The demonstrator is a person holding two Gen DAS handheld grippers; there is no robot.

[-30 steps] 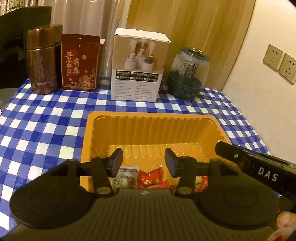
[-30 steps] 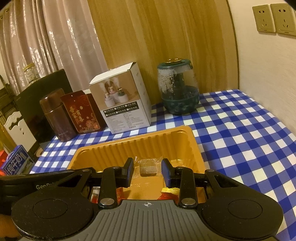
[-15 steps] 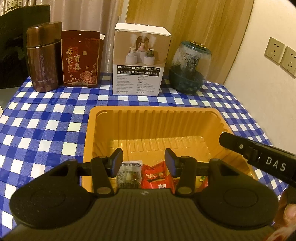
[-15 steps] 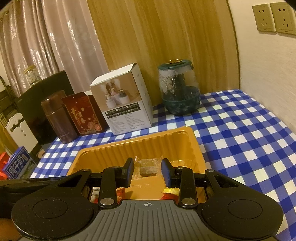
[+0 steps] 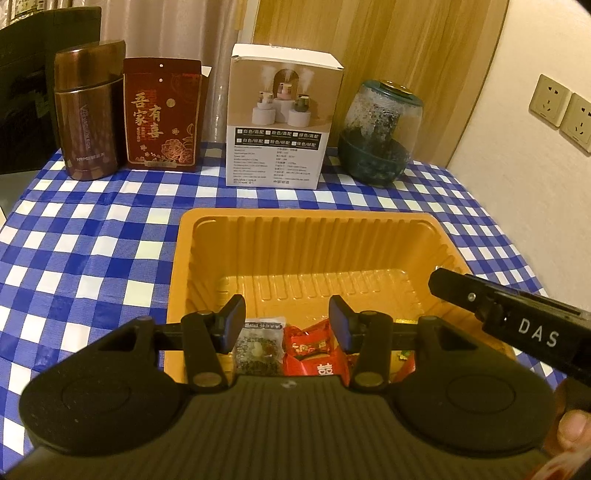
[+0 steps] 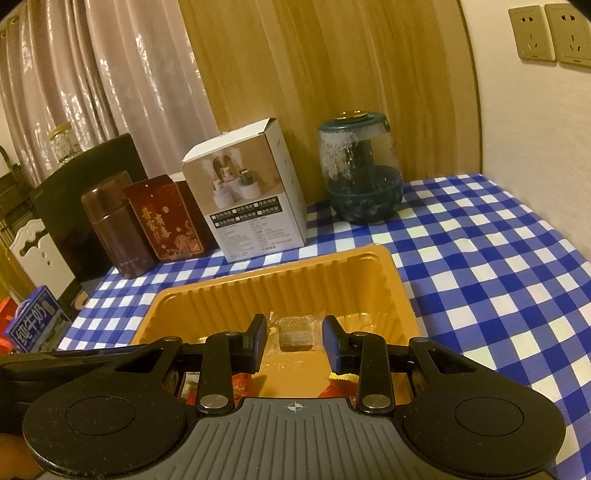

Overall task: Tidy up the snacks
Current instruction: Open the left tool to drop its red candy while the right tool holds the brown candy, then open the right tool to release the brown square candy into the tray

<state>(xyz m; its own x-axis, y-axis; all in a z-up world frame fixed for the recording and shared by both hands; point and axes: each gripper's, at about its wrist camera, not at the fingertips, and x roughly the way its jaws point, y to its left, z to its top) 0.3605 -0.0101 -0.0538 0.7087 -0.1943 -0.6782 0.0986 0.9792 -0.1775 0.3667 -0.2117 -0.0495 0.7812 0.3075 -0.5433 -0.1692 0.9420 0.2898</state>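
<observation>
**Both grippers hovering over snack tray, nothing gripped**

Left gripper [image 5: 287,317] is hanging above the near end of the orange tray [image 5: 306,236], jaws parted with a moderate gap, empty. Below it a clear packet [image 5: 258,347] and red candies [image 5: 317,354] are lying on the tray floor. Right gripper [image 6: 294,339] is holding a narrower gap, also empty; a brown wrapped block [image 6: 295,332] is lying in the tray beyond its fingertips. The tray is sitting on the checked tablecloth [image 5: 92,236].

A lived-in home: a table under a blue-and-white checked cloth [image 5: 92,236] pushed against a wood-panelled wall [image 6: 314,66], pale curtains [image 6: 110,74] beside it, wall sockets [image 6: 550,33] (a pair), and a gift box [image 5: 162,114], flask [image 5: 86,118] and glass jar [image 5: 380,136] lined up along the back.
</observation>
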